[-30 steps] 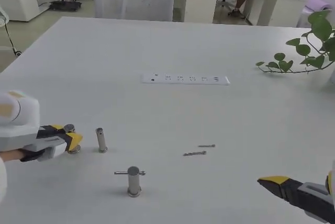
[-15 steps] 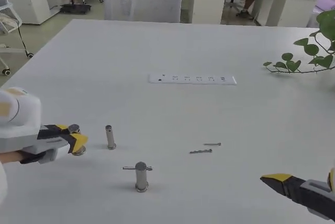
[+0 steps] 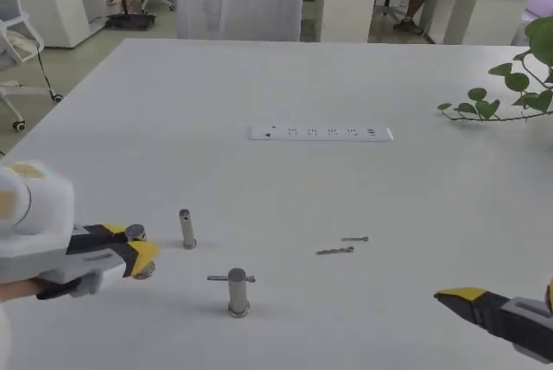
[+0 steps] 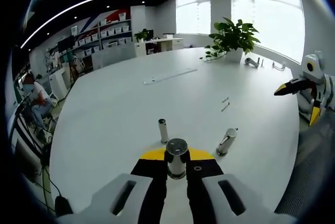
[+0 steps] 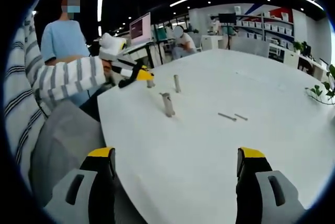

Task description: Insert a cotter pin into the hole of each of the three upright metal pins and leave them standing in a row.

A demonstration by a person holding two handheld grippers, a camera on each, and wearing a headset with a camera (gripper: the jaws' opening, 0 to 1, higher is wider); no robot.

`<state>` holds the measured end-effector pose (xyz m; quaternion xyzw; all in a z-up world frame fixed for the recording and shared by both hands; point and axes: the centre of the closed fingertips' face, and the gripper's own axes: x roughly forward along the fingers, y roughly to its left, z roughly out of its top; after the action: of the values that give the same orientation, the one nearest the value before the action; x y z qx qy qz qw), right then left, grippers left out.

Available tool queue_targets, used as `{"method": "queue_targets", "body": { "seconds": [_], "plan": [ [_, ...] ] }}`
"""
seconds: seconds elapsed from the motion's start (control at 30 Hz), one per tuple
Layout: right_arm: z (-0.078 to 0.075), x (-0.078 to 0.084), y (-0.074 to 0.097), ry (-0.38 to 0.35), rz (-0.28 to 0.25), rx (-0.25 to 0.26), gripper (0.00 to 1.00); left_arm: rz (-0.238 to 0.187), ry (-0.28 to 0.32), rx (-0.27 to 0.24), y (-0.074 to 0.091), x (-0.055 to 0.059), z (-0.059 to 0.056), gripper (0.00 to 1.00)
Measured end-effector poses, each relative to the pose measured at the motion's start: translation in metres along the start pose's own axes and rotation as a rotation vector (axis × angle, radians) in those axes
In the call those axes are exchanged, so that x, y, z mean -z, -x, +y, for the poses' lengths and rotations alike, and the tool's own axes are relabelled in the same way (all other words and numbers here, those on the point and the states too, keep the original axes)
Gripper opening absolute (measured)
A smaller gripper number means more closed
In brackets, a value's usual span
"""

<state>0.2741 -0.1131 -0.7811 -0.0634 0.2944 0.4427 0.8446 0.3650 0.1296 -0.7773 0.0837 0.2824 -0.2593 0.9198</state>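
Observation:
My left gripper [image 3: 138, 255] [image 4: 177, 167] is shut on an upright metal pin [image 3: 136, 235] [image 4: 177, 155] near the table's left edge. A second bare pin [image 3: 186, 228] [image 4: 163, 130] stands just to its right. The third pin [image 3: 238, 292] [image 4: 227, 141] stands nearer the front with a cotter pin [image 3: 231, 278] through its head. Two loose cotter pins [image 3: 335, 251] [image 4: 225, 103] [image 5: 233, 116] lie mid-table. My right gripper [image 3: 458, 299] [image 5: 175, 169] hovers open at the front right, holding nothing. In the right gripper view the three pins [image 5: 167, 103] stand ahead, with the left gripper [image 5: 133, 73] behind them.
A white power strip [image 3: 321, 134] lies across the table's [image 3: 389, 197] middle. A trailing plant [image 3: 510, 85] reaches in from the right edge. A grey chair [image 3: 239, 12] stands behind the far edge. A person in a blue shirt [image 5: 65, 35] stands off to the side.
The head camera has shifted. My left gripper has carried its held pin a little toward the near edge, relative to the second pin. The right gripper has stayed put.

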Motion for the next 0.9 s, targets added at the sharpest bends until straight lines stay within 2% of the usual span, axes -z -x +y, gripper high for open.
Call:
{"method": "queue_targets", "body": {
  "seconds": [0.43, 0.9],
  "plan": [
    [0.0, 0.002, 0.001, -0.004, -0.001, -0.003, 0.97, 0.012, -0.002, 0.048, 0.003, 0.007, -0.038, 0.11],
    [-0.001, 0.004, 0.002, -0.007, 0.0, -0.001, 0.97, 0.015, -0.037, 0.116, 0.004, 0.005, -0.074, 0.11]
  ]
}}
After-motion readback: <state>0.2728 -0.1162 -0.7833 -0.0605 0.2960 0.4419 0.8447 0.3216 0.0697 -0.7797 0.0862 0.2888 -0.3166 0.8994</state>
